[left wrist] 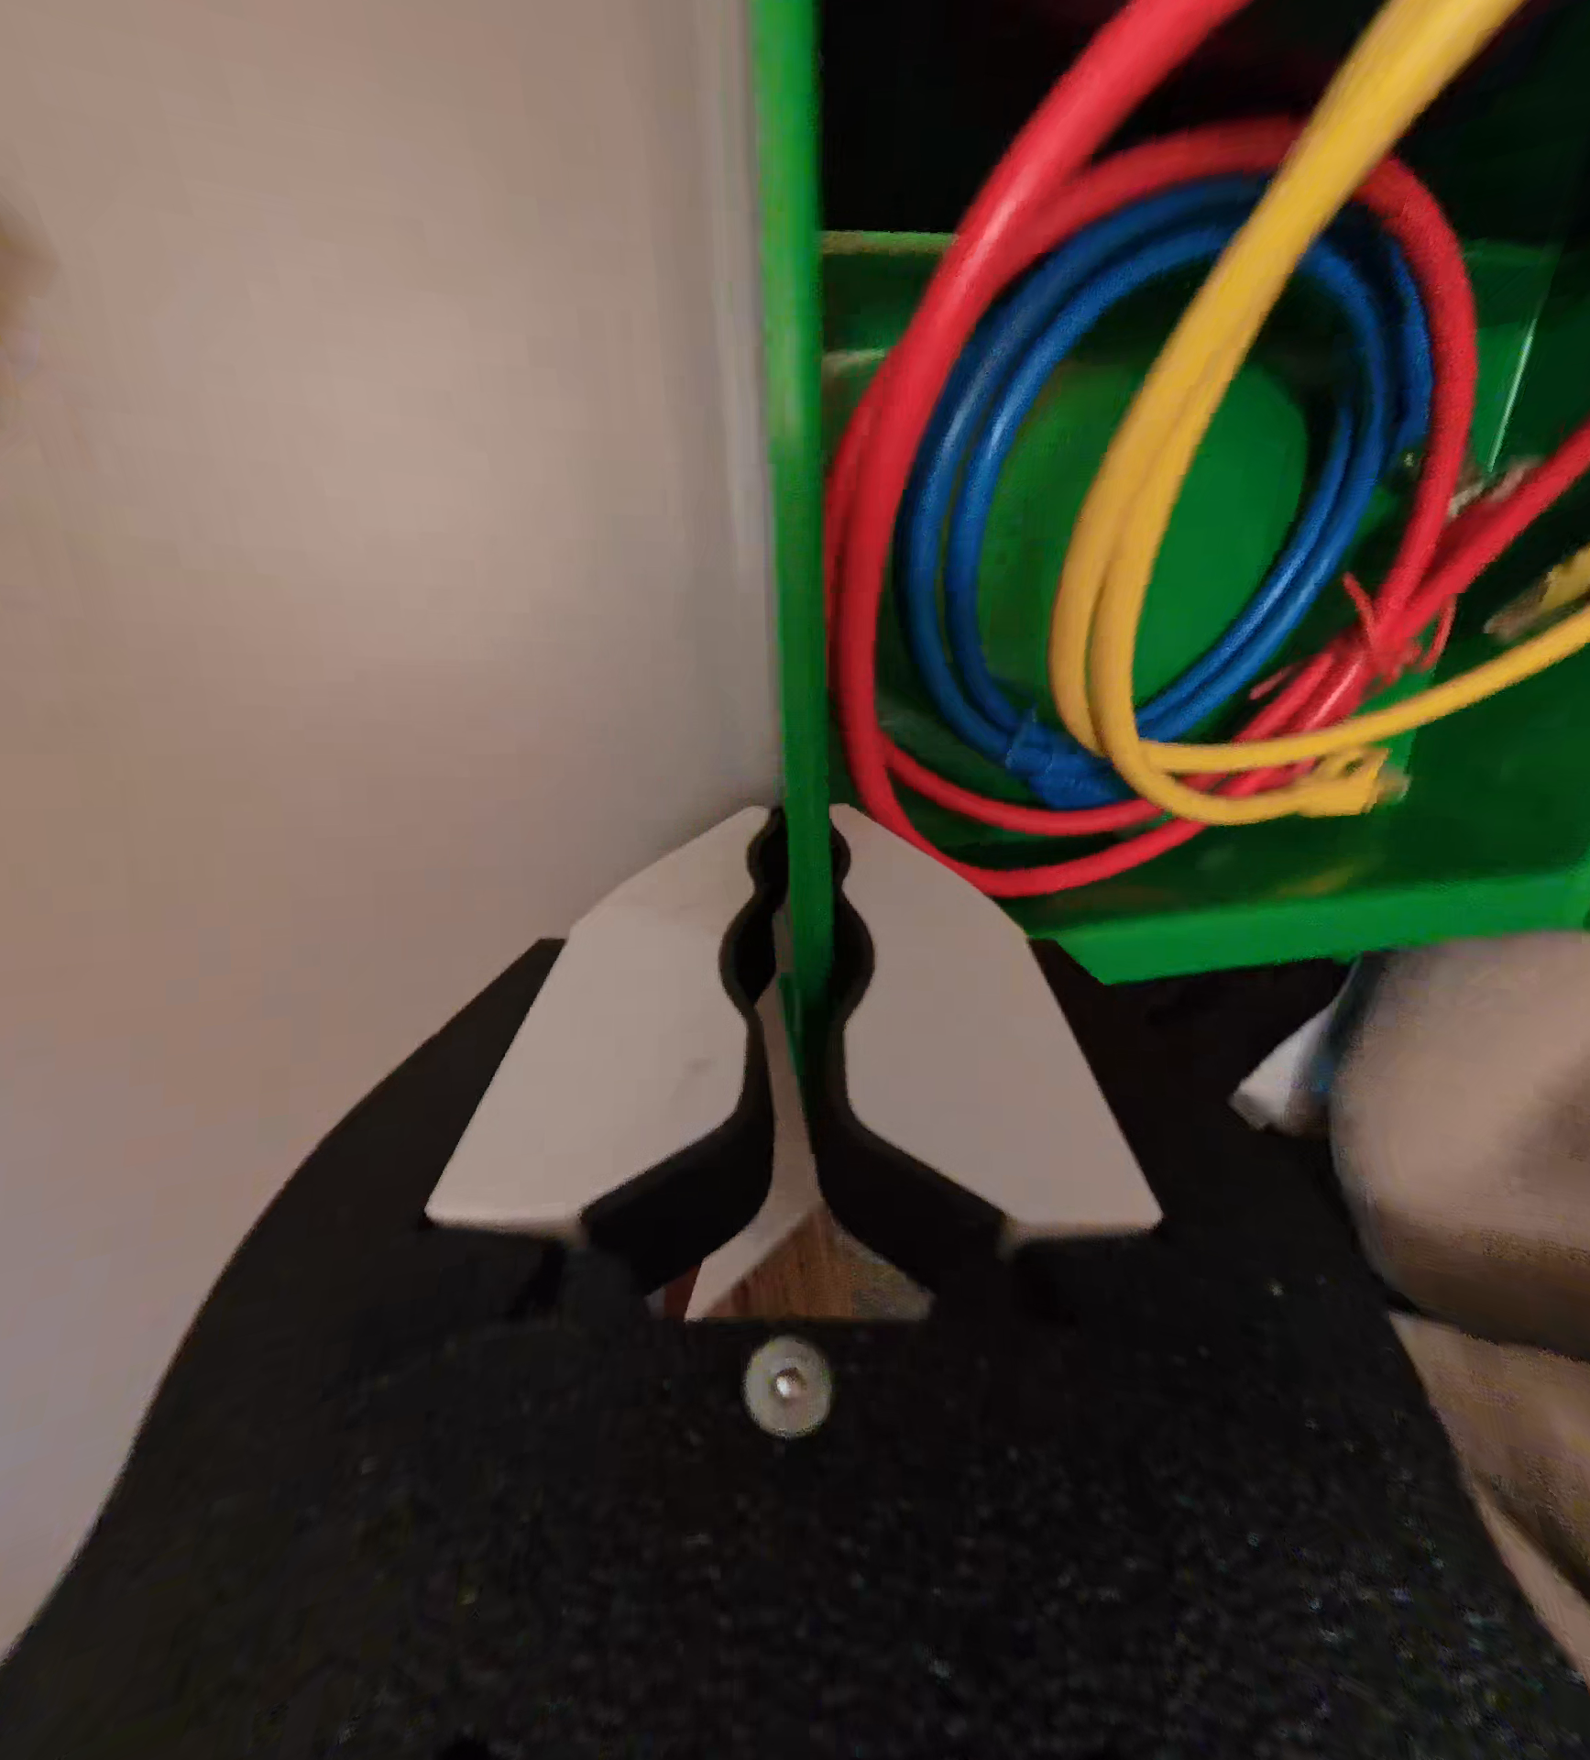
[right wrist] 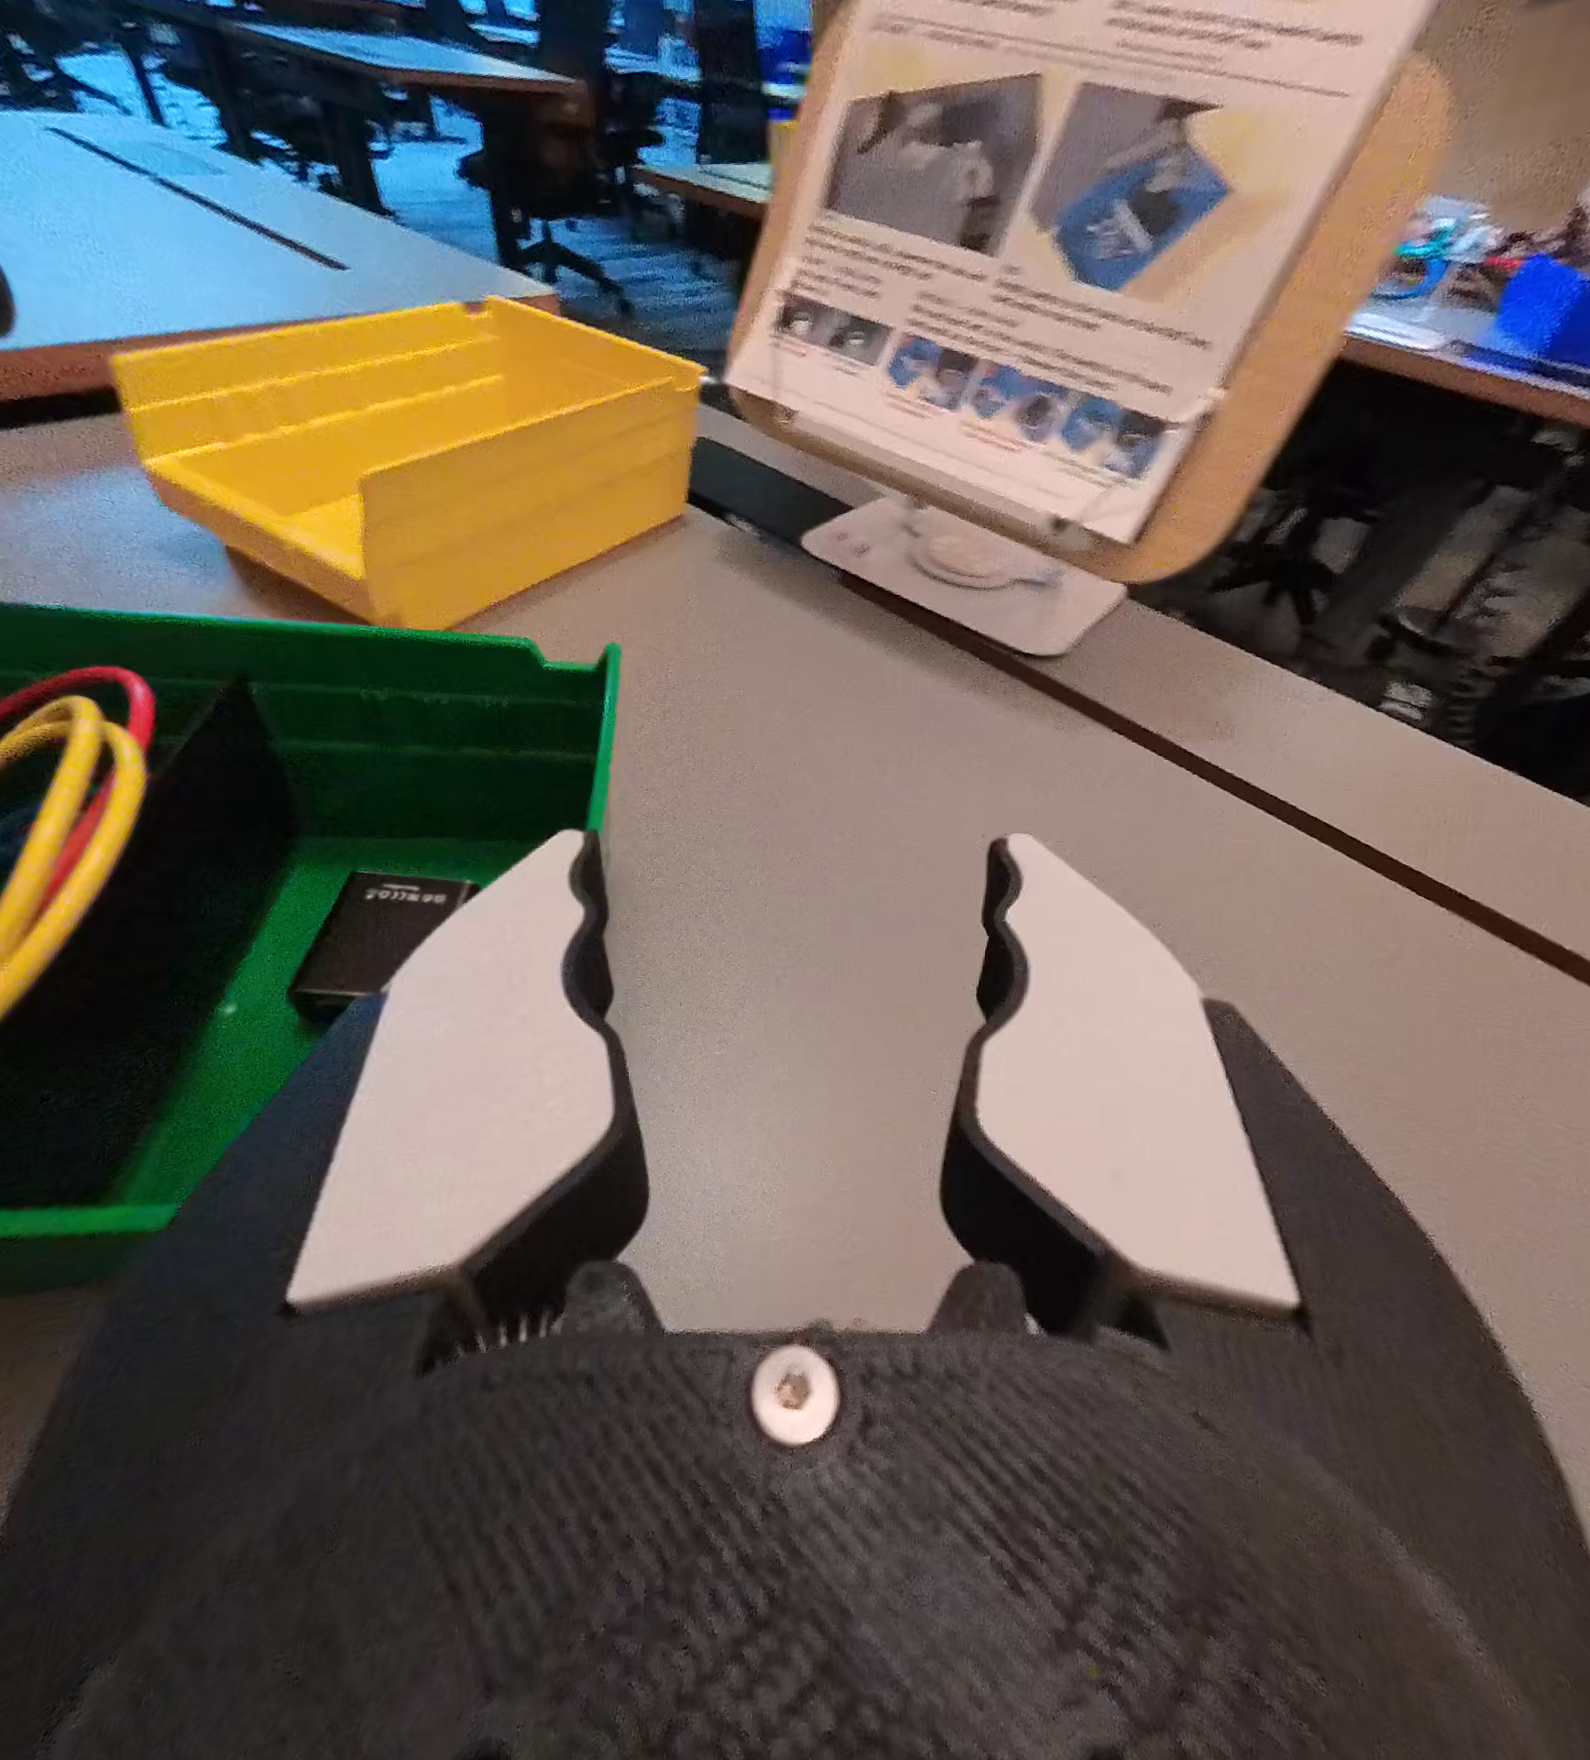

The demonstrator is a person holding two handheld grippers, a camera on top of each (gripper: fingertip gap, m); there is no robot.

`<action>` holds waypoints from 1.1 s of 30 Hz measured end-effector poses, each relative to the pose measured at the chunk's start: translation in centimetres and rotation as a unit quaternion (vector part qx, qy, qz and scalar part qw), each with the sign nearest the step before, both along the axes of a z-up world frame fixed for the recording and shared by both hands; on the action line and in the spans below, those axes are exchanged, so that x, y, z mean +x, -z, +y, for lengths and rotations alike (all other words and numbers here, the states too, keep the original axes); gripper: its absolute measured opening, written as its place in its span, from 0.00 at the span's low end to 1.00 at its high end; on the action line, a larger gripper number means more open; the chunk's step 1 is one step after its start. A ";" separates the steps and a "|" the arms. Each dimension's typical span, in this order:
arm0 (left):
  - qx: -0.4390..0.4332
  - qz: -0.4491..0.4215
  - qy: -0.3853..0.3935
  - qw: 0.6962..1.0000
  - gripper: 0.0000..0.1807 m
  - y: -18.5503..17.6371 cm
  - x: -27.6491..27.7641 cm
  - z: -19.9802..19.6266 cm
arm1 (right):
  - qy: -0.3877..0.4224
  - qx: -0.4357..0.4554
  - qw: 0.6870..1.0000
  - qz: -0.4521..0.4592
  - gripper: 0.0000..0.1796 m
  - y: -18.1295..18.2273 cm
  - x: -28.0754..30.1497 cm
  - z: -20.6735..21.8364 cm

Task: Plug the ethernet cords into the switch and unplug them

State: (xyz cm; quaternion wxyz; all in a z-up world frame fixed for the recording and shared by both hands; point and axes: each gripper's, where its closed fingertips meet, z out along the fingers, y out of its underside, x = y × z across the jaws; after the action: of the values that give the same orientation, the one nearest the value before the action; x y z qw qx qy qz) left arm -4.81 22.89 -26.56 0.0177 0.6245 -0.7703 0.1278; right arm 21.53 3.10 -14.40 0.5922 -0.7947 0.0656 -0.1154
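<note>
The left tongs were clamped narrow on the side wall of the green bin, one finger each side of the thin plastic. Inside the bin, up at one to two o'clock in the left wrist view, lay the coiled cords: red cord, blue cord and yellow cord, looped through one another.

The right tongs stood wide and empty above the bare tabletop. The small black box, likely the switch, lay flat on the bin floor at about ten o'clock from them, past a black divider from the coils. A yellow bin sat farther off at eleven o'clock, a sign stand at one.

The risks, as I read them: that pinch on a thin wall could tip or drag the bin. The tangled loops might lift together when one is pulled. The light box could slide under a plug's push unless braced.
</note>
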 end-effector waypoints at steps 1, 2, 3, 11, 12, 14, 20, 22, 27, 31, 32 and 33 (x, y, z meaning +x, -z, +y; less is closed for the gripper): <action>-0.004 -0.004 -0.012 1.000 0.03 0.0 -2.4 1.1 | -0.027 -0.005 1.000 0.005 0.44 0.2 -1.3 2.3; -0.008 -0.007 -0.029 1.000 0.03 0.0 -4.6 2.2 | -0.052 -0.006 0.999 0.010 0.45 0.2 -2.6 4.8; -0.010 -0.009 -0.053 0.998 0.03 -0.1 -6.7 3.4 | -0.074 -0.007 0.997 0.019 0.45 0.1 -3.8 7.4; 0.023 -0.028 -0.248 0.968 0.04 -0.1 -20.8 12.2 | -0.110 -0.033 0.993 0.032 0.56 1.5 -8.8 29.4; 0.021 -0.035 -0.276 0.960 0.04 -0.1 -22.1 13.0 | -0.095 -0.047 0.994 0.038 0.58 2.5 -8.8 31.6; 0.024 -0.041 -0.329 0.943 0.04 -0.1 -24.4 14.5 | -0.074 -0.067 0.992 0.075 0.56 4.3 -9.1 35.1; 0.036 -0.049 -0.427 0.902 0.03 -0.1 -29.8 17.1 | -0.022 -0.141 0.985 0.098 0.56 9.1 -9.0 39.7; 0.040 -0.056 -0.449 0.891 0.02 -0.1 -30.8 17.7 | -0.015 -0.182 0.979 0.093 0.54 10.9 -8.6 40.0; 0.030 -0.080 -0.476 0.875 0.02 -0.1 -31.2 18.5 | -0.025 -0.203 0.971 0.123 0.31 12.4 -8.2 40.5; 0.029 -0.091 -0.483 0.870 0.03 -0.1 -31.2 18.9 | -0.040 -0.238 0.966 0.093 0.20 12.4 -6.2 38.8; 0.030 -0.093 -0.483 0.870 0.03 -0.1 -31.2 19.0 | -0.044 -0.244 0.964 0.091 0.20 12.2 -5.9 37.9; 0.031 -0.095 -0.485 0.869 0.03 -0.1 -31.2 19.2 | -0.044 -0.247 0.964 0.086 0.20 11.8 -5.6 36.7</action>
State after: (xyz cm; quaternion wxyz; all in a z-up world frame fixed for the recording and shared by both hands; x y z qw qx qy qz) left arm -35.99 42.07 -26.41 -0.1388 0.9045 -0.3721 0.1551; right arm 15.97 39.79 -26.24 0.3745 -0.9253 0.0503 -0.0330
